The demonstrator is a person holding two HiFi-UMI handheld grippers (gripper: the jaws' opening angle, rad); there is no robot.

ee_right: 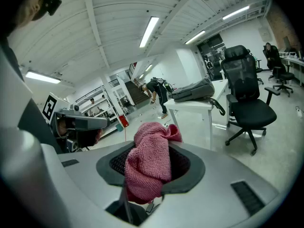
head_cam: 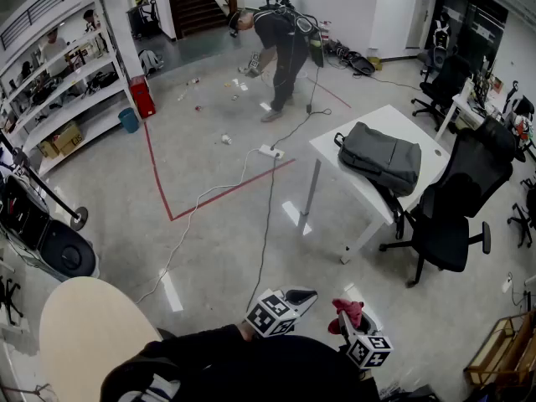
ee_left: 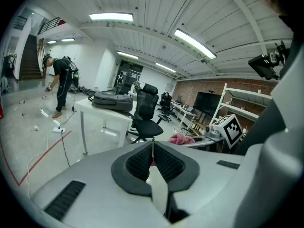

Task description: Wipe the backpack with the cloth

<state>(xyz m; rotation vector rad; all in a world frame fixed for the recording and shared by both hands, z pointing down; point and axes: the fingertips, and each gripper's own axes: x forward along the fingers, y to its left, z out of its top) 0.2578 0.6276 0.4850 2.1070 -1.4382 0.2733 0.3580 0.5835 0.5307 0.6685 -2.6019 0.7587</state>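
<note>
Overhead, the flat grey fabric backpack [head_cam: 381,156] lies on the white table [head_cam: 378,121], well ahead-right of both grippers. Its own view shows the left gripper [ee_left: 153,145] with fingers pressed together, empty. The right gripper [ee_right: 151,150], on the nearer side, has its fingers clamped on the pink knitted cloth [ee_right: 152,169].

Glossy grey floor [head_cam: 209,249], red tape line [head_cam: 161,182], power strip [head_cam: 270,151]. White table [head_cam: 377,117], black office chair [head_cam: 456,212] beside. White shelving [head_cam: 75,99] left (cluttered). Staircase [head_cam: 194,2] behind. Ceiling strip lights [ee_left: 110,17]; brick wall [ee_left: 190,87].
</note>
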